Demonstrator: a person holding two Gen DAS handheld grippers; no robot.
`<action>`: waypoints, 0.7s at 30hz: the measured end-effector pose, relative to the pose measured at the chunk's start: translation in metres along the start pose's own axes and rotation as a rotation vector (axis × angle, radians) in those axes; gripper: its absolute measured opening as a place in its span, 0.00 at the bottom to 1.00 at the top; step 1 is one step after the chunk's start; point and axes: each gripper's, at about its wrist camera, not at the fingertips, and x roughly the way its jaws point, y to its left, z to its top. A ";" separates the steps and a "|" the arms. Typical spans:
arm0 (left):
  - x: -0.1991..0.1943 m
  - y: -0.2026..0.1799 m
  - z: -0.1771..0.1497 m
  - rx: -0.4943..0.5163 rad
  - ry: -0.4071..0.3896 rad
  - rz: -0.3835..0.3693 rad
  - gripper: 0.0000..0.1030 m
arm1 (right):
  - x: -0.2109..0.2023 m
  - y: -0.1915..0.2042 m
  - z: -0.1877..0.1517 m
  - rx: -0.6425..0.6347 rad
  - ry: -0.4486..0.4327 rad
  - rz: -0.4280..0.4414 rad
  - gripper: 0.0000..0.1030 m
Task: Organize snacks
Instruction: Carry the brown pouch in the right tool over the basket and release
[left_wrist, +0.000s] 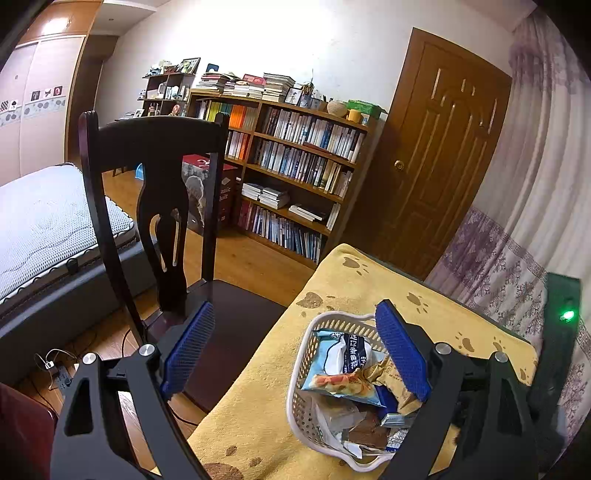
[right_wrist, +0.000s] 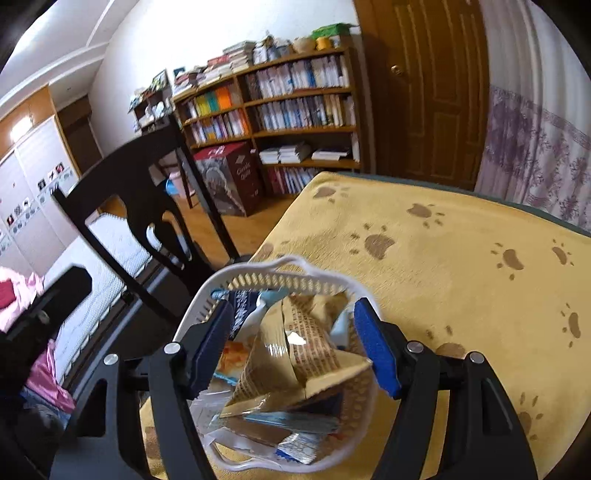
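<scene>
White perforated basket of snack packets: on the yellow paw-print cloth covering the surface, near its chair-side edge. Tan snack packet: topmost in basket, between the right gripper fingers, which stand wide and apart from it. Left gripper: fingers wide, empty, straddling the basket's near rim. Dark wooden chair: beside the surface
</scene>
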 end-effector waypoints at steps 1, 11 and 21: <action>0.000 0.001 0.000 0.002 -0.001 0.001 0.87 | -0.003 -0.003 0.001 0.010 -0.007 0.000 0.66; -0.001 0.000 0.000 0.003 0.001 -0.001 0.87 | 0.012 -0.015 -0.012 0.077 0.078 0.072 0.65; 0.002 -0.001 0.002 0.003 0.008 0.000 0.87 | 0.016 0.011 -0.016 0.021 0.094 0.198 0.65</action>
